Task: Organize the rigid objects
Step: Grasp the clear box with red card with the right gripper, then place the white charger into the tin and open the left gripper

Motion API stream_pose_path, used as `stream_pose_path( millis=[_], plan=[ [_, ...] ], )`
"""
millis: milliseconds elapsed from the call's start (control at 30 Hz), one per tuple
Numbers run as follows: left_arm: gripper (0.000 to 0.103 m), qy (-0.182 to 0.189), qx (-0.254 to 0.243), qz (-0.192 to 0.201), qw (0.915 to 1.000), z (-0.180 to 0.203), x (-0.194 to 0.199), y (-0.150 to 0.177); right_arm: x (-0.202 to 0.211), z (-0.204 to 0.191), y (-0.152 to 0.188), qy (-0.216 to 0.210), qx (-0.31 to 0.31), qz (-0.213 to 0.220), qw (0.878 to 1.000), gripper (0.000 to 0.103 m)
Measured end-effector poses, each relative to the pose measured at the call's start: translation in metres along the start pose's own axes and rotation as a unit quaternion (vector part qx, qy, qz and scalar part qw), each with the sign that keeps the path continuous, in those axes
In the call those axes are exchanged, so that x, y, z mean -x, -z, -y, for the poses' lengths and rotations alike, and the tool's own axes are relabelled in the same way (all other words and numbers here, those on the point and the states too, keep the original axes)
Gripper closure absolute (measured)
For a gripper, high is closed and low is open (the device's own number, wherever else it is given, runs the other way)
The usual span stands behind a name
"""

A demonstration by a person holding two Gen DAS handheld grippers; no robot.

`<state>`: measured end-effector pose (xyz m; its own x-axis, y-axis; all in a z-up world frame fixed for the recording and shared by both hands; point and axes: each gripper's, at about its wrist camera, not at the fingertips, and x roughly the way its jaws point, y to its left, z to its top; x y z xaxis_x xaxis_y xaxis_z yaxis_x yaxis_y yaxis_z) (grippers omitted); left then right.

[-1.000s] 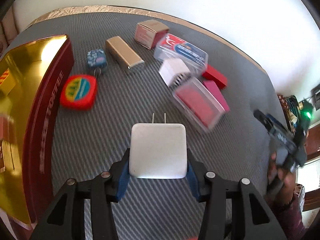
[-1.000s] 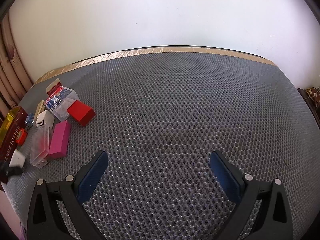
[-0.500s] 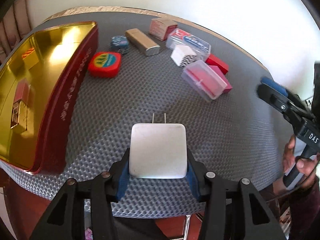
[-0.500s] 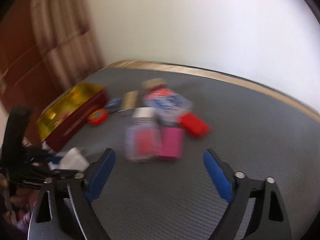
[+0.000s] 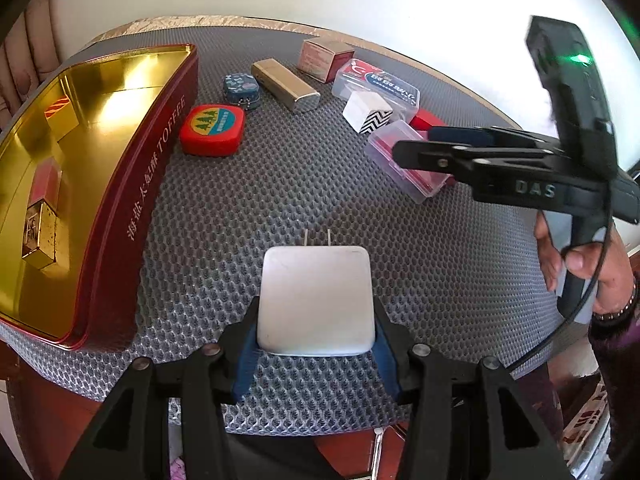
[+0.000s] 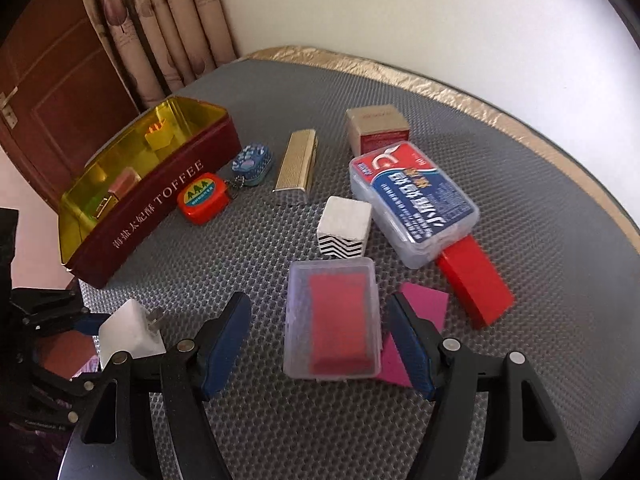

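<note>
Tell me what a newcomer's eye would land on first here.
First, the white charger clamped in the left claw, prongs pointing away over the grey mat. Next, the gold-lined toffee tin at the mat's left edge. Then the right claw, whose jaws have just been closing, straddling the clear case with a red insert without pressing it.

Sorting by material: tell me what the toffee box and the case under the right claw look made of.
Toffee box: probably tin, its gold inside mirror-shiny, its outside glossy maroon. Case: clear, slightly frosted plastic; a red block shows through it.
</note>
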<state>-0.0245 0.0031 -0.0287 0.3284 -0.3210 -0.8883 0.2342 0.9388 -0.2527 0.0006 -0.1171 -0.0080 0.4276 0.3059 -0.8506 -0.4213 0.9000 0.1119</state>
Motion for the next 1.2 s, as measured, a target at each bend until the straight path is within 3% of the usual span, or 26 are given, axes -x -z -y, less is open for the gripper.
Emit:
stream_pose_path(
  millis=[100, 267, 333, 467, 567, 767, 900, 1033, 1200],
  plan=[
    [0.053, 0.000, -0.001, 0.000, 1.0000, 0.000, 0.001, 0.000, -0.012, 0.001, -0.003, 0.021, 0.000, -0.021, 1.000, 0.035],
    [0.053, 0.001, -0.001, 0.002, 1.0000, -0.001, 0.000, 0.000, -0.011, 0.001, -0.006, 0.007, 0.002, -0.022, 1.000, 0.036],
    [0.053, -0.002, -0.005, 0.002, 1.0000, -0.001, 0.000, 0.000, -0.014, -0.002, -0.007, 0.003, 0.008, -0.028, 1.000, 0.045],
    [0.053, -0.004, -0.007, 0.002, 1.0000, -0.001, 0.001, 0.001, -0.020, -0.011, -0.008, 0.015, 0.021, -0.040, 0.999, 0.045],
    [0.053, -0.004, -0.008, 0.002, 1.0000, -0.001, 0.001, 0.001, -0.030, -0.008, -0.006, 0.007, 0.009, -0.058, 0.998, 0.053],
    [0.053, -0.004, -0.010, 0.006, 0.9999, 0.000, 0.000, 0.000, -0.013, -0.005, 0.005, 0.004, -0.013, -0.009, 1.000, 0.053],
    [0.053, -0.004, -0.008, 0.008, 0.9999, -0.001, 0.001, 0.000, 0.012, -0.004, 0.033, -0.017, -0.049, 0.050, 0.997, 0.053],
    [0.053, -0.008, -0.008, 0.009, 0.9999, 0.001, 0.001, 0.000, 0.024, -0.005, 0.058, -0.029, -0.069, 0.083, 0.994, 0.053],
    [0.053, -0.002, -0.007, 0.014, 0.9999, 0.005, 0.009, -0.004, 0.020, -0.002, 0.075, -0.026, -0.084, 0.088, 0.992, 0.053]
  ],
)
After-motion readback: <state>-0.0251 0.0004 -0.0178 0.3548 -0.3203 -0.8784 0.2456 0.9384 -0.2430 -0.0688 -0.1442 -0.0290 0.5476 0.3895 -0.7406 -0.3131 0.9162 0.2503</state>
